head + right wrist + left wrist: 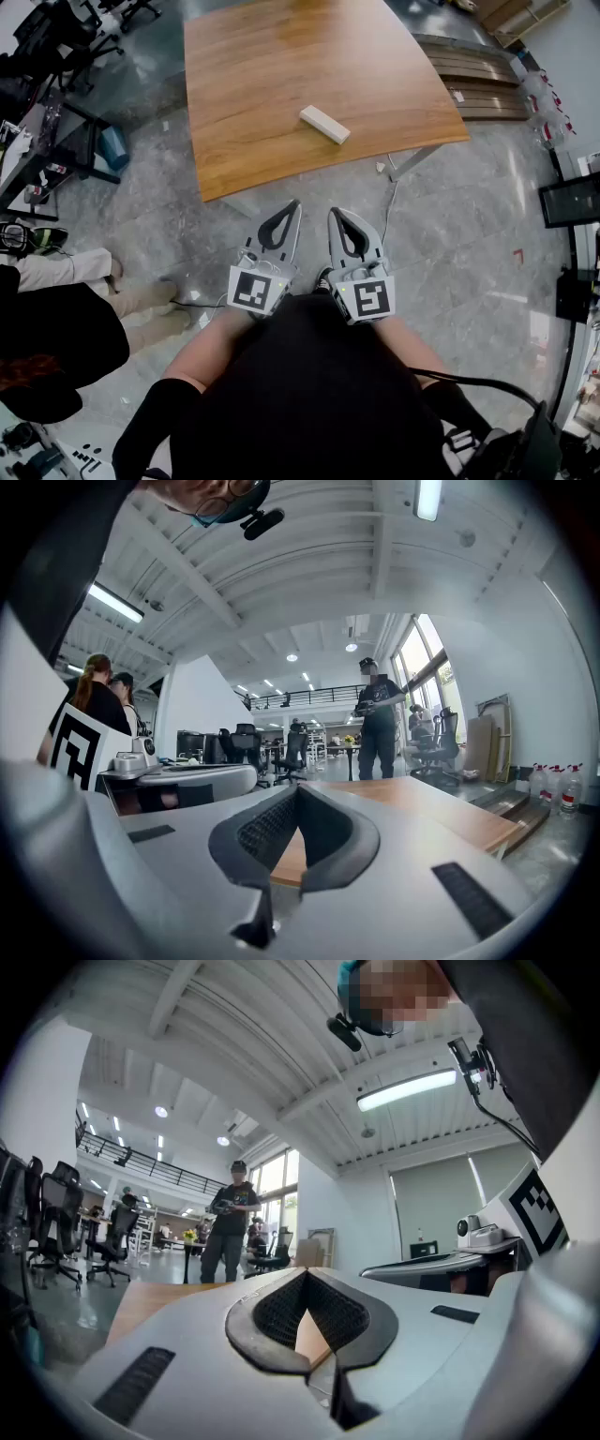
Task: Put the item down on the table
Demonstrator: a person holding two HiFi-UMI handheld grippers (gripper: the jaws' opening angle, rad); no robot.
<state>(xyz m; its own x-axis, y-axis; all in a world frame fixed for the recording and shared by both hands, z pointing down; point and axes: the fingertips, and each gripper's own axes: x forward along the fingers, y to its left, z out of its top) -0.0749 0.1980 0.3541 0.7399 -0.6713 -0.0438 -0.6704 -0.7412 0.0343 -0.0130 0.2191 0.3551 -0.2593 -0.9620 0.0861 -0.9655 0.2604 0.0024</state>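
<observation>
A white rectangular block (324, 124) lies flat on the wooden table (253, 112), near its front edge. Both grippers are held close to the person's body, well short of the table. My left gripper (291, 208) is shut, its tips together, with nothing held. Beside it my right gripper (336, 215) is shut and empty too. In the left gripper view the jaws (306, 1274) meet at the tip with only the table showing through the loop. The right gripper view shows the same, its tips (298, 789) touching over the table (441, 817).
Grey stone floor lies between me and the table. Office chairs (47, 37) and a desk stand at the left, wooden slats (478, 75) at the right. A person (377, 719) stands beyond the table; another person's legs (75, 281) are at my left.
</observation>
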